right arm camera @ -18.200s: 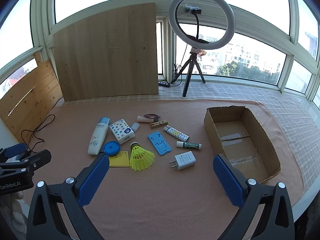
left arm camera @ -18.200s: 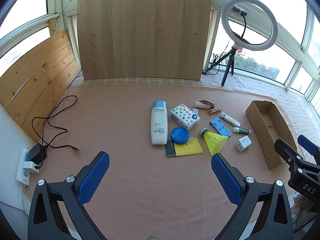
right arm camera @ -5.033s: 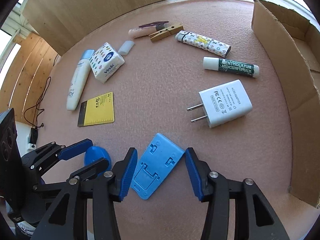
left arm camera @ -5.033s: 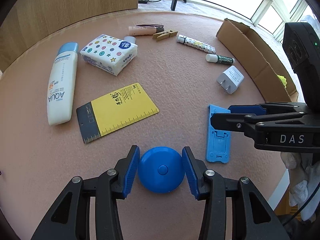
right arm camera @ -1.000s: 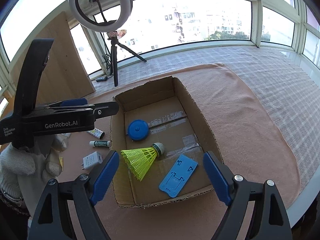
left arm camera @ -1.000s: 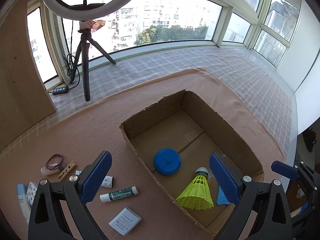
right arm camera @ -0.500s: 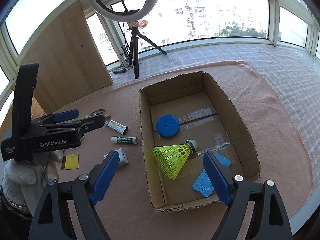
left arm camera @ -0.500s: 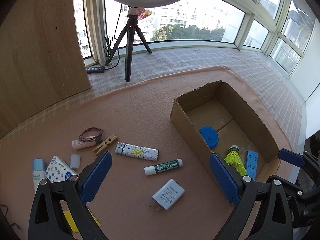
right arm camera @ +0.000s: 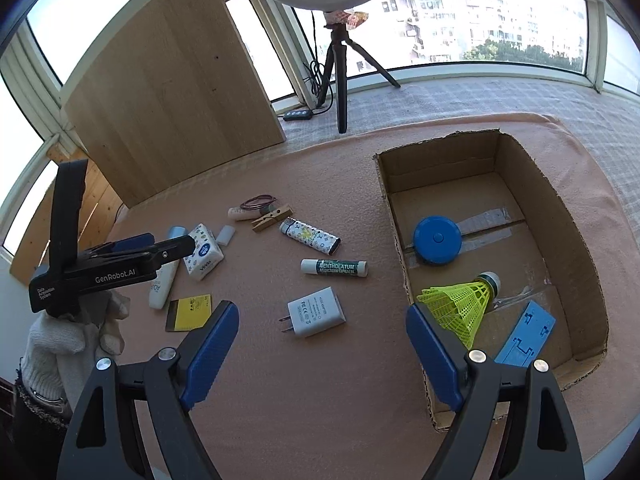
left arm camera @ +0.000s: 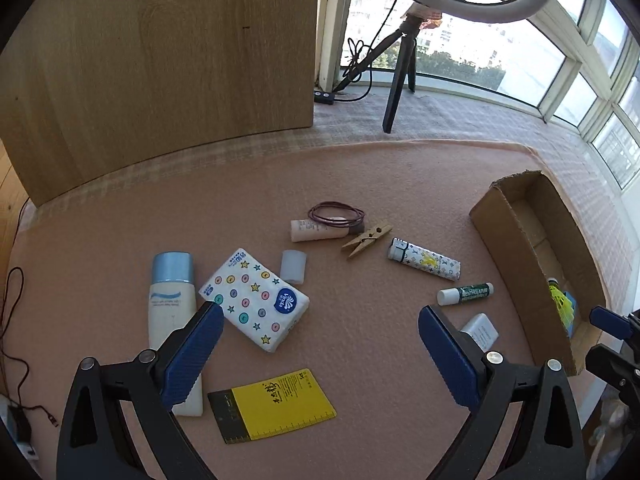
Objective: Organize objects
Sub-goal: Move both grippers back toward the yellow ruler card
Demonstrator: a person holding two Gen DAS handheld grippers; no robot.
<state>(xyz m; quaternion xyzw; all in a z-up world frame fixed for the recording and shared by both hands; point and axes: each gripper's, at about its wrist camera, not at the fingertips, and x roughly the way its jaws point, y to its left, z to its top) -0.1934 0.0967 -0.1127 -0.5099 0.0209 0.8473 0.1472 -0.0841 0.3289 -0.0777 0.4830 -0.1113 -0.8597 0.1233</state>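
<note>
On the pink cloth (left arm camera: 120, 240) in the left wrist view, the loose items lie spread out. The left gripper (left arm camera: 318, 348) hangs above them with its blue pads wide apart and nothing between them. Under its left finger lies a white lotion bottle (left arm camera: 170, 312), and just beside that a spotted tissue pack (left arm camera: 256, 300). A yellow ruler card (left arm camera: 276, 406) lies nearest the camera. Farther off are a small white cap (left arm camera: 293, 266), a pale tube (left arm camera: 316, 230) with a hair tie (left arm camera: 336, 214) resting on it, a wooden clothespin (left arm camera: 366, 238), a patterned lighter (left arm camera: 424, 264), a lip balm stick (left arm camera: 464, 294) and a white charger (left arm camera: 482, 330) partly behind the right finger. The cardboard box (left arm camera: 516, 240) stands at the right.

In the right wrist view, the right gripper (right arm camera: 322, 344) is also spread open and empty, above the cloth beside the box's near left corner. Inside the box lie a blue round tape measure (right arm camera: 437, 240), a yellow shuttlecock (right arm camera: 460, 306) and a blue phone stand (right arm camera: 526, 334). At the left, a gloved hand (right arm camera: 72, 332) holds the other gripper over the bottle and tissue pack.
</note>
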